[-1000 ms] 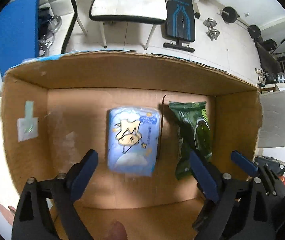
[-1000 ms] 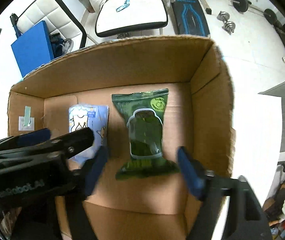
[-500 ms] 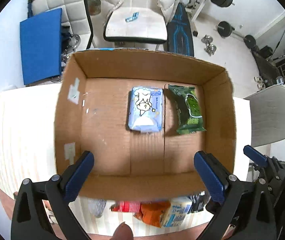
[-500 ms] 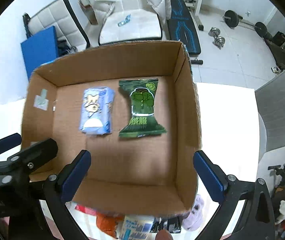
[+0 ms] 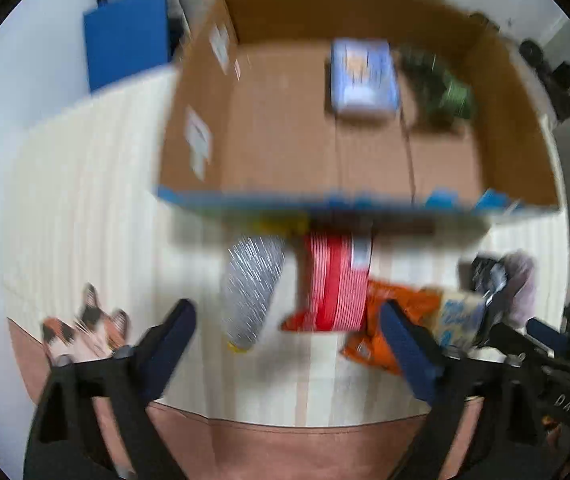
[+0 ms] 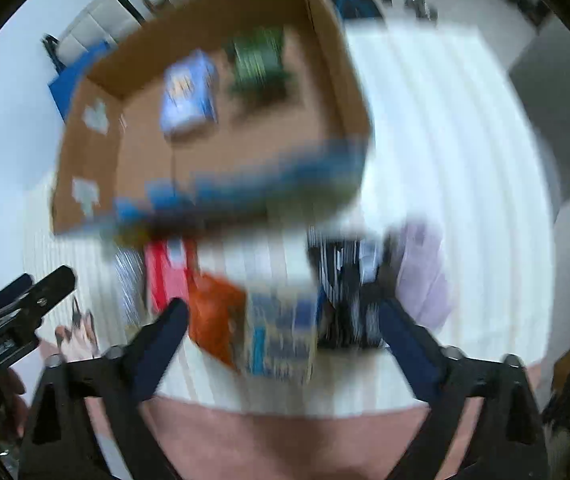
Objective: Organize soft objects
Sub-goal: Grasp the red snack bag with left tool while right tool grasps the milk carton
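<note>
Left tool (image 5: 287, 332): spread wide, empty, above the surface (image 5: 97, 184). Right tool (image 6: 281, 330): likewise spread wide, empty. Between left tool's fingers: silver pack (image 5: 253, 284) and red pack (image 5: 335, 280), side by side. At 3 o'clock from red pack: orange pack (image 5: 389, 312), then pale blue pack (image 5: 459, 320); dark item and lilac item (image 5: 521, 280) beyond, blurred. At 9 o'clock near left finger: calico plush (image 5: 85, 330). At 12 o'clock: box (image 5: 189, 120), holding blue pack (image 5: 363, 78) with green pack (image 5: 441, 88) just beside, at 3 o'clock. Both views motion-blurred.
</note>
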`<control>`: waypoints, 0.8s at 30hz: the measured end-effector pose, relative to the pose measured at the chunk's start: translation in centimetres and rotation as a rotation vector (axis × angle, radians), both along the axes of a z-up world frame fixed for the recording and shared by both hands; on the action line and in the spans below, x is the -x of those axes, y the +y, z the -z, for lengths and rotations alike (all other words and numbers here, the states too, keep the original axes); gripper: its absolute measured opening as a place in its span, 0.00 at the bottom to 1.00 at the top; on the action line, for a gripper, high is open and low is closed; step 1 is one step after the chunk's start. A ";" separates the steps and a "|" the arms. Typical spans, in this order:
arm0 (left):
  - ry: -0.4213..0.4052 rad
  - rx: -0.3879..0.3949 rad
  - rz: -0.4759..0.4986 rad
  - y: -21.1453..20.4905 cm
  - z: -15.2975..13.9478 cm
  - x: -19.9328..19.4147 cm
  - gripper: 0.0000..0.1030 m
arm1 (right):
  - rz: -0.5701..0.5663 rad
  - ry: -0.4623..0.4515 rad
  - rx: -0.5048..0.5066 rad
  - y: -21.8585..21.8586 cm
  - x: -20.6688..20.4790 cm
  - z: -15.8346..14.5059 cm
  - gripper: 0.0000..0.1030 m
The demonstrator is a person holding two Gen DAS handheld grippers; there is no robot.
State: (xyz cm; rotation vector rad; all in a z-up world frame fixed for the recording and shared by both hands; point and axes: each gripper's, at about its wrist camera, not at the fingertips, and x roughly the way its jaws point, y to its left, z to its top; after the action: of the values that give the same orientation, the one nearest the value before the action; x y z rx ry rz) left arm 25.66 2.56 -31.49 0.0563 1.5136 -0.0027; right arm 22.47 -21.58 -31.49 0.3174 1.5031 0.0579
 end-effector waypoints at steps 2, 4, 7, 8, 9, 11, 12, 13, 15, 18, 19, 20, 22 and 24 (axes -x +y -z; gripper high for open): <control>0.050 -0.005 0.012 -0.6 2.6 -0.1 0.75 | 0.015 0.073 -0.021 0.1 1.3 3.1 0.75; 0.080 -0.018 0.027 -1.3 4.8 -0.3 0.75 | 0.017 0.097 -0.018 0.4 1.9 5.0 0.74; 0.114 -0.040 0.049 -2.2 6.9 -0.9 0.75 | 0.008 0.117 0.011 1.1 2.3 6.9 0.73; 0.126 -0.046 0.054 -2.5 7.5 -1.0 0.75 | 0.005 0.123 0.017 1.3 2.3 7.2 0.73; 0.136 -0.053 0.058 -2.7 8.1 -1.2 0.75 | 0.003 0.126 0.020 1.5 2.4 7.6 0.73; 0.145 -0.037 0.057 -3.1 8.8 -1.6 0.75 | 0.002 0.126 0.009 1.8 2.4 8.1 0.73; 0.146 -0.033 0.052 -3.2 9.1 -1.8 0.75 | 0.002 0.127 0.006 1.9 2.3 8.1 0.73; 0.143 -0.030 0.046 -3.3 9.3 -2.0 0.75 | -0.002 0.127 0.011 2.1 2.3 8.1 0.73; 0.135 -0.020 0.042 -3.3 9.4 -2.0 0.68 | -0.008 0.130 0.011 2.4 2.3 8.2 0.73; 0.138 0.022 0.035 -3.1 9.7 -1.5 0.49 | -0.010 0.156 -0.020 2.7 2.6 8.6 0.68; 0.142 0.023 0.036 -3.1 9.7 -1.3 0.45 | -0.010 0.158 -0.027 2.8 2.6 8.6 0.66; 0.141 0.013 0.039 -3.0 9.7 -1.1 0.44 | -0.010 0.160 -0.037 2.8 2.6 8.6 0.65; 0.139 0.005 0.035 -2.4 9.7 -0.1 0.44 | -0.012 0.161 -0.029 3.2 2.8 8.5 0.64; 0.155 0.016 0.015 -1.3 9.9 1.2 0.44 | -0.028 0.168 -0.024 3.5 3.1 8.5 0.62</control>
State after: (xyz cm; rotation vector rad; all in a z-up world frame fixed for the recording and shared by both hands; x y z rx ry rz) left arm 24.43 1.21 -41.36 0.0553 1.6677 -0.0322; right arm 19.40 -18.09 -39.98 0.3268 1.6750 0.0731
